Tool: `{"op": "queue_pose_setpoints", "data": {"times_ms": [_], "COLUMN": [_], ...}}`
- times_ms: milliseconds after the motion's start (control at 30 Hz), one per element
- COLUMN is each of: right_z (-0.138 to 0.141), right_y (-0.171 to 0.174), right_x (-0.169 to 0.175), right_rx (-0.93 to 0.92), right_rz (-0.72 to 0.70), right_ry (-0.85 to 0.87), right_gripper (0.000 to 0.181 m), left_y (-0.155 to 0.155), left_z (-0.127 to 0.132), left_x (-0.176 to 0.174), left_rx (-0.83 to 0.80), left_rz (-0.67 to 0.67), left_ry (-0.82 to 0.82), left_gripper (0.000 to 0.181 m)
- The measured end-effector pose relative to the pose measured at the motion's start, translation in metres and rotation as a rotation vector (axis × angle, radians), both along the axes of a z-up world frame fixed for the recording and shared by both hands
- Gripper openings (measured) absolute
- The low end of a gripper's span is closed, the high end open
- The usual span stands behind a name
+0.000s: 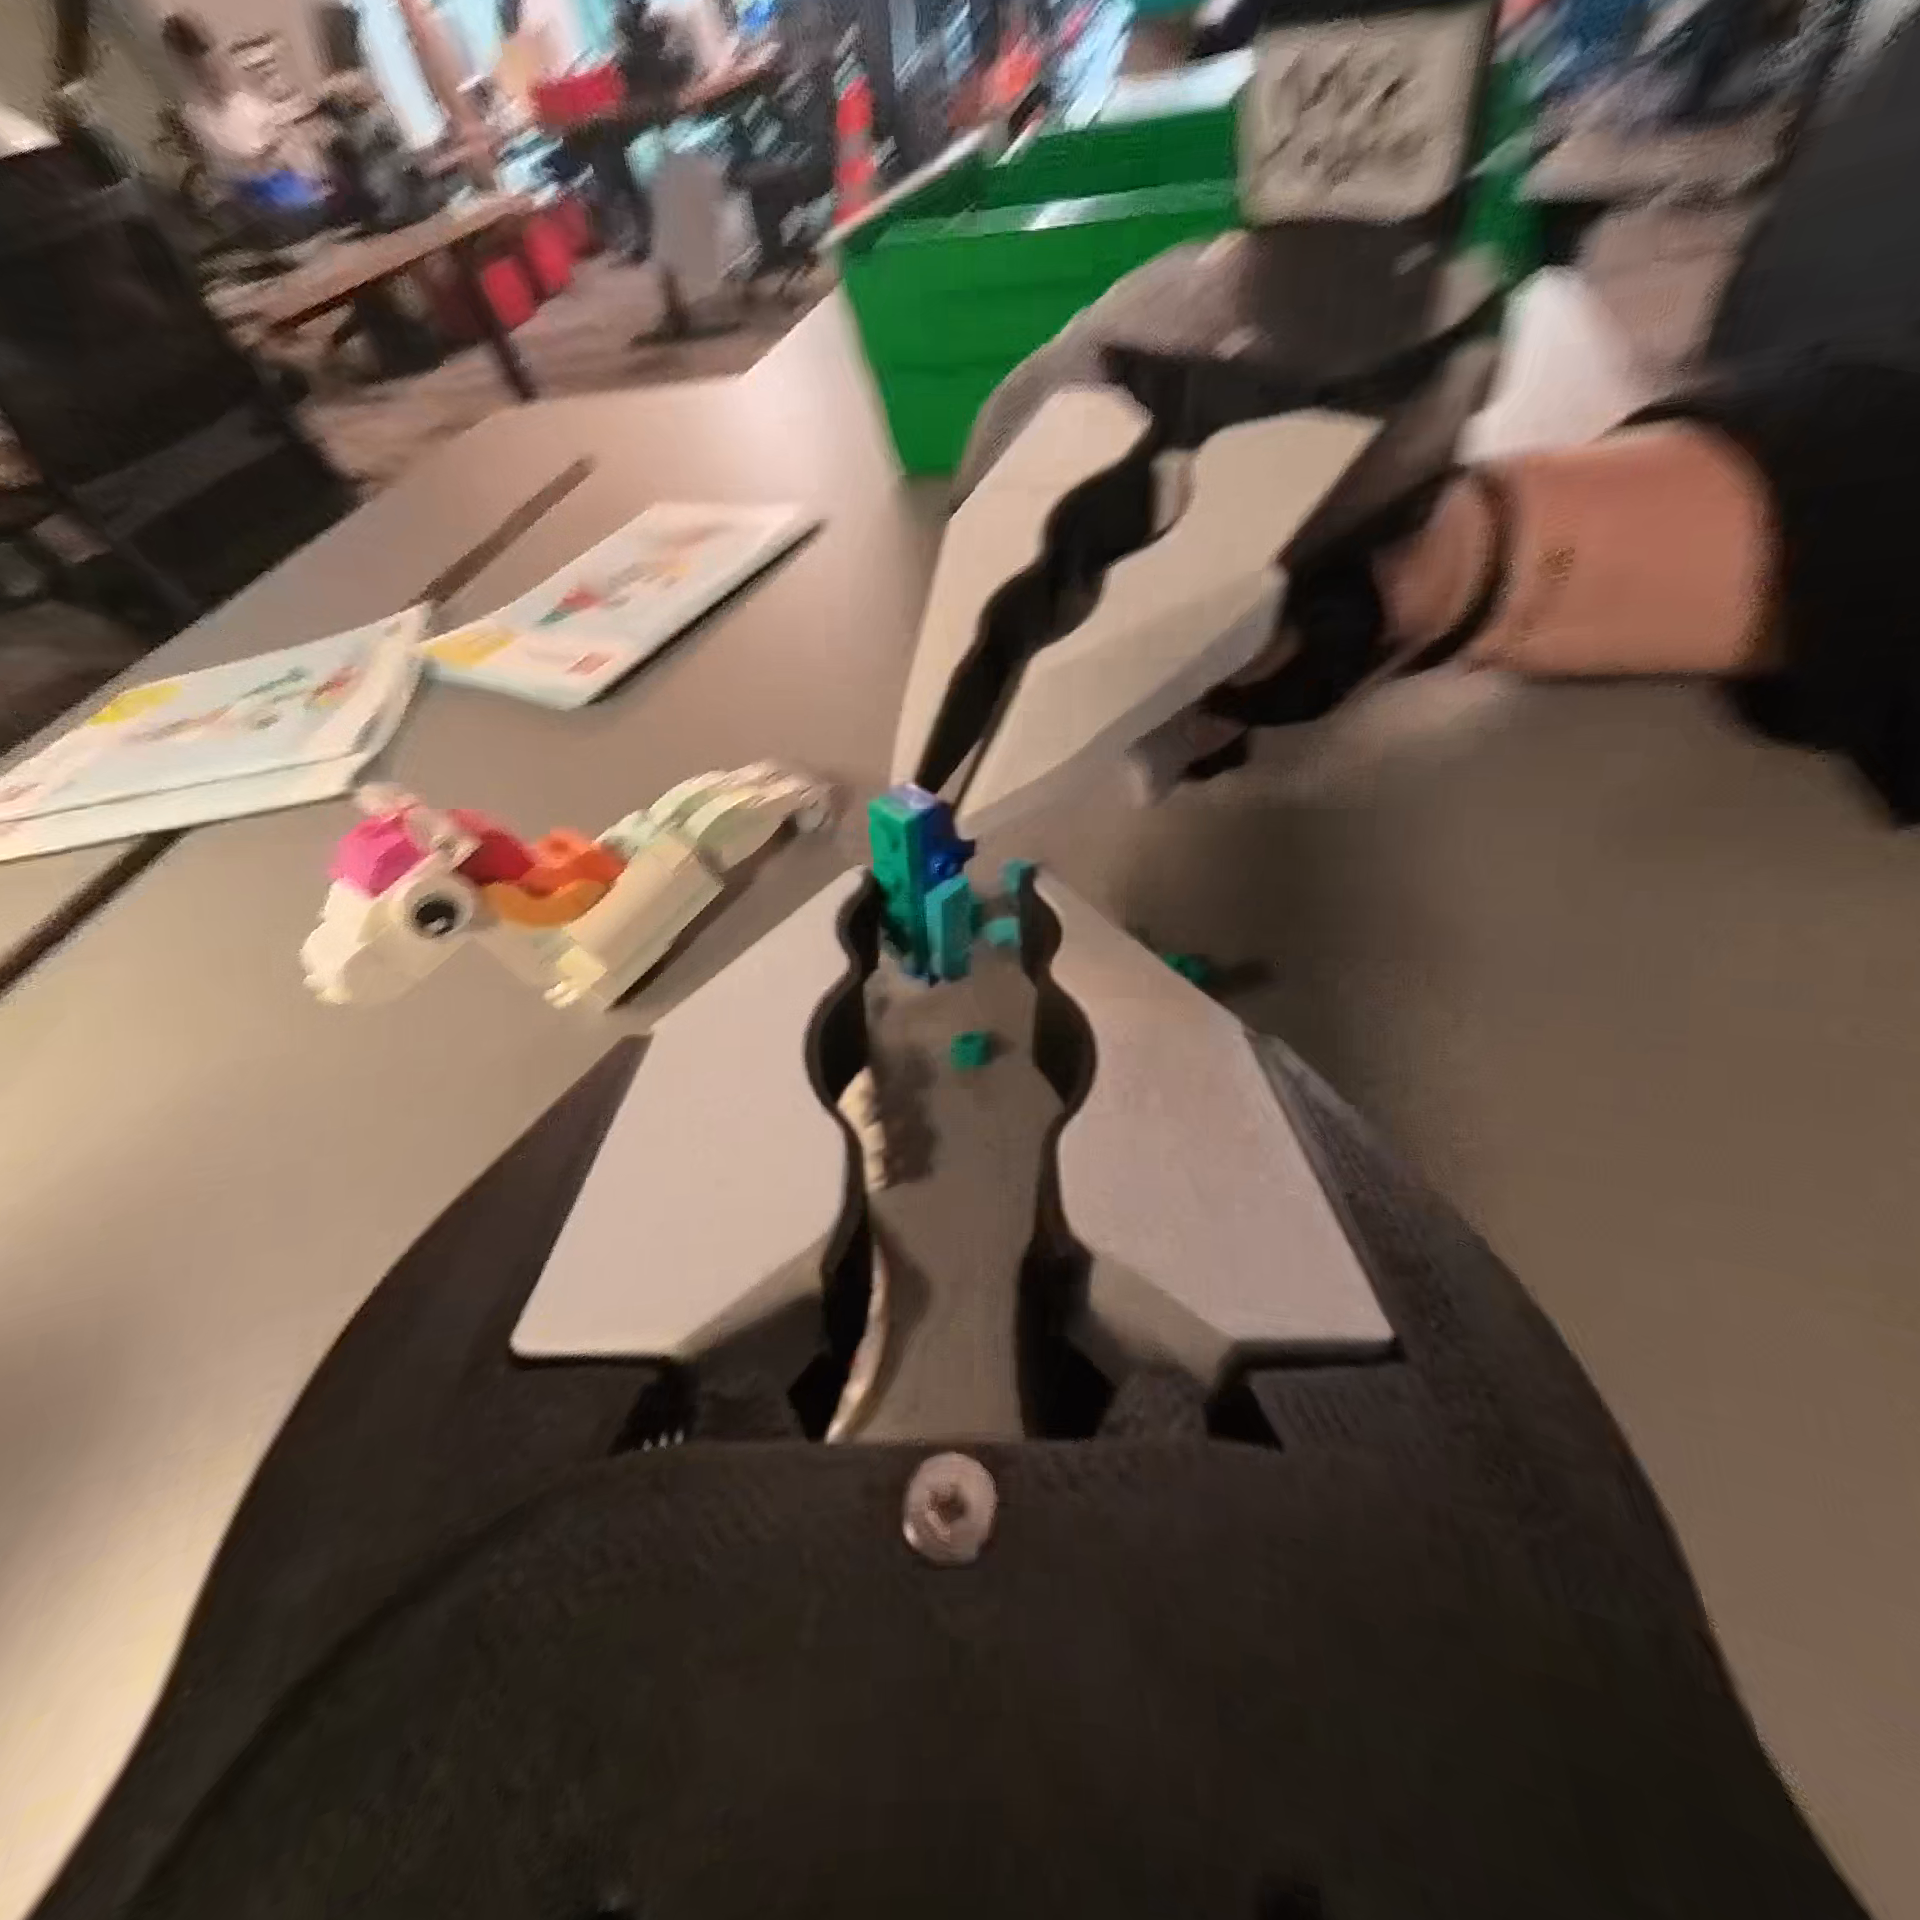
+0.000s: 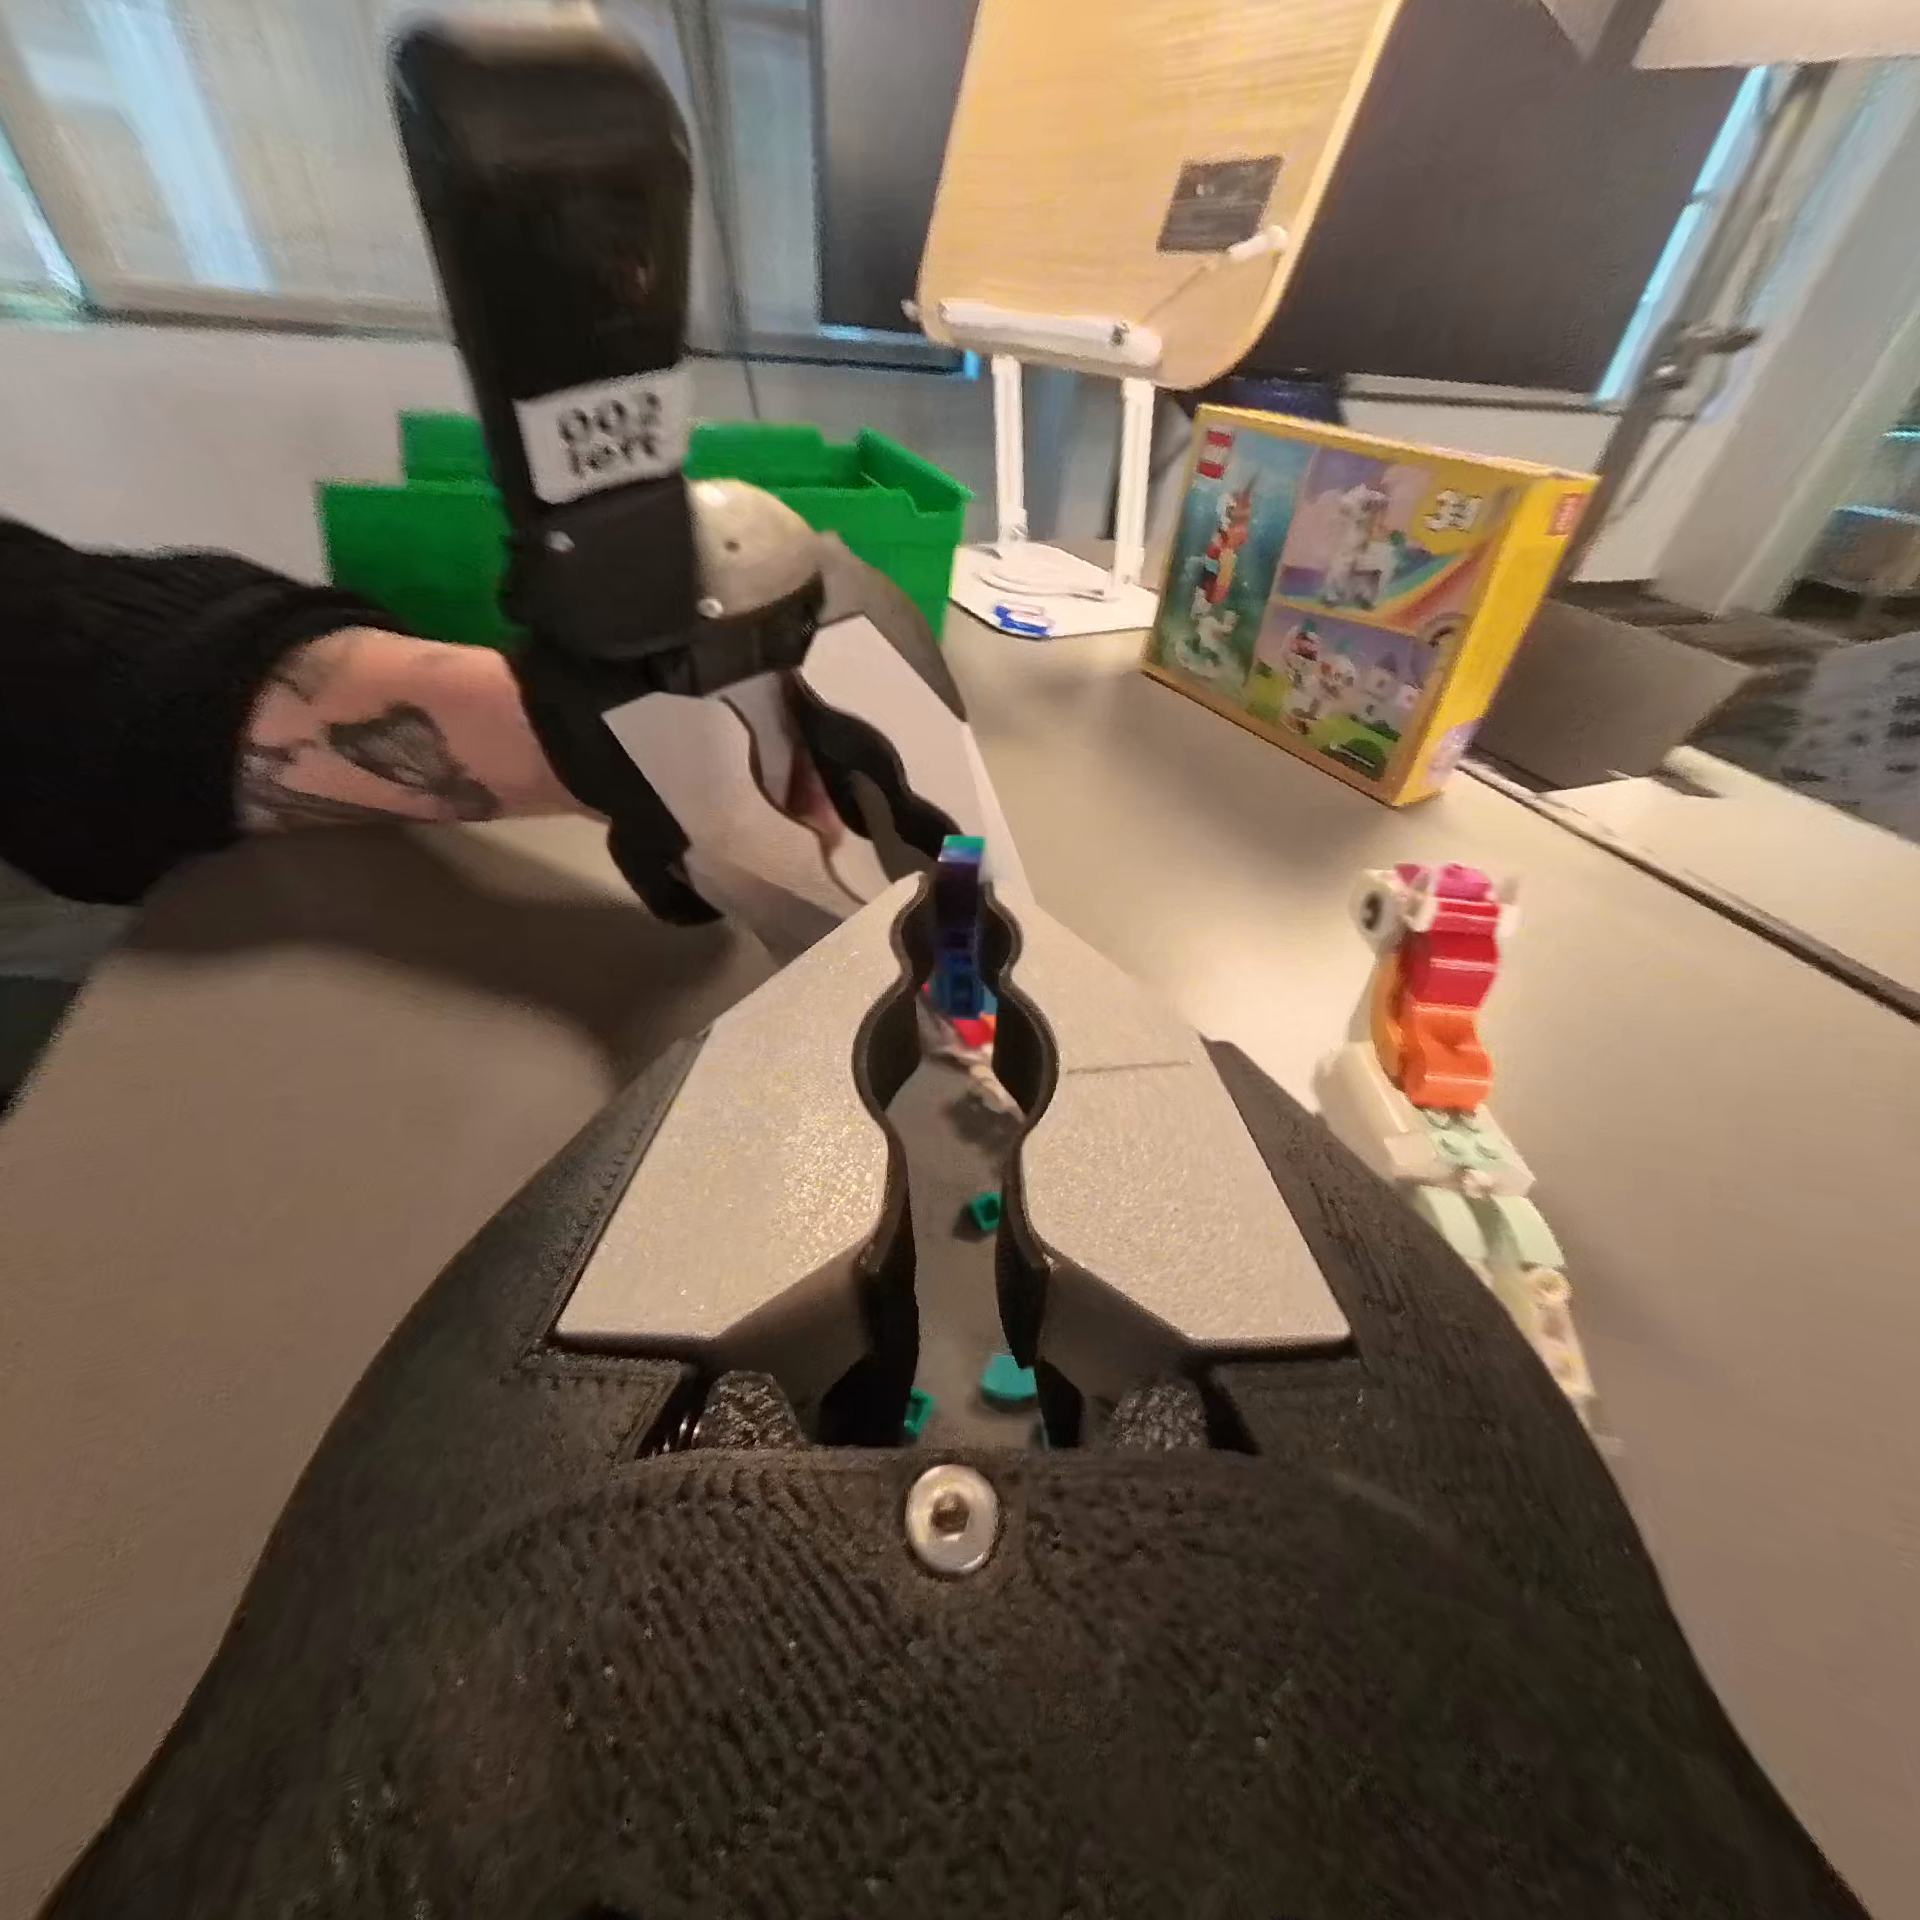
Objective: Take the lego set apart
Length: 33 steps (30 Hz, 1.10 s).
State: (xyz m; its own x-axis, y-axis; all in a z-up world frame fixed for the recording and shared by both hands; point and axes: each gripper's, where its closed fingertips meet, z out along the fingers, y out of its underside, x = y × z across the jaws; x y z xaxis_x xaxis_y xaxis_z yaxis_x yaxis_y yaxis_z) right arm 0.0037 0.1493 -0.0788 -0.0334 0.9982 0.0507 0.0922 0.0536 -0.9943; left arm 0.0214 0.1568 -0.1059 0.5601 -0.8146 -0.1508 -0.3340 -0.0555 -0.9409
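- Two claws are working one small teal-and-blue brick stack (image 1: 920, 883). It's held up off the bench (image 1: 260, 1195), right between both sets of tips.
- Left claw (image 1: 940, 914) is narrow, and its tips look clamped on the lower teal part of the stack.
- Right claw (image 2: 961, 914) is nearly closed on the upper blue-purple end of the same stack. It's pretty blurry, so I can't swear how firm that grip is.
- Looks like the pull-apart step on this chunk: each claw has an end, and the next move probably needs a twist or a bend, not a straight tug, or the stack just slips out.
- Loose teal bits (image 2: 985, 1210) are already lying on the bench under the claws, so part of the teardown seems done.
- Unicorn body (image 1: 520, 904), with its white head and pink-red-orange mane, lies on its side just beside them. It's untouched and mostly assembled.
- Instruction booklets (image 1: 416, 665), a green bin (image 1: 997, 281) and the yellow set box (image 2: 1361, 603) sit farther back.
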Motion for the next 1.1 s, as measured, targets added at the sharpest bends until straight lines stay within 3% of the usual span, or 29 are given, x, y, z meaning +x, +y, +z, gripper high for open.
{"op": "queue_pose_setpoints", "data": {"times_ms": [33, 167, 333, 500, 700, 833, 933, 1100], "right_z": [0.003, 0.006, 0.009, 0.013, 0.018, 0.017, 0.012, -0.007], "right_y": [-0.004, -0.019, -0.025, -0.054, -0.062, -0.047, -0.03, -0.03], "right_x": [0.002, 0.006, 0.007, 0.014, 0.02, 0.017, 0.015, 0.01], "right_rx": [-0.032, -0.096, -0.1, -0.159, -0.264, -0.234, -0.177, -0.135], "right_rz": [0.041, 0.165, 0.199, 0.397, 0.508, 0.405, 0.289, 0.262], "right_ry": [0.014, 0.028, 0.038, 0.044, 0.086, 0.102, 0.081, -0.036], "right_gripper": [0.005, 0.006, 0.005, 0.006, 0.0, 0.0, 0.0, 0.016], "left_y": [-0.008, -0.021, -0.029, -0.062, -0.08, -0.066, -0.048, -0.03], "left_z": [0.006, 0.018, 0.02, 0.023, 0.026, 0.012, 0.009, 0.0], "left_x": [0.004, 0.007, 0.009, 0.02, 0.028, 0.025, 0.018, 0.011], "left_rx": [-0.032, -0.14, -0.226, -0.307, -0.392, -0.381, -0.279, -0.142], "left_rz": [-0.061, -0.187, -0.267, -0.488, -0.592, -0.48, -0.371, -0.234], "left_ry": [-0.075, -0.228, -0.271, -0.27, -0.299, -0.247, -0.18, -0.046], "left_gripper": [0.032, 0.016, 0.015, 0.014, 0.014, 0.015, 0.015, 0.015]}}
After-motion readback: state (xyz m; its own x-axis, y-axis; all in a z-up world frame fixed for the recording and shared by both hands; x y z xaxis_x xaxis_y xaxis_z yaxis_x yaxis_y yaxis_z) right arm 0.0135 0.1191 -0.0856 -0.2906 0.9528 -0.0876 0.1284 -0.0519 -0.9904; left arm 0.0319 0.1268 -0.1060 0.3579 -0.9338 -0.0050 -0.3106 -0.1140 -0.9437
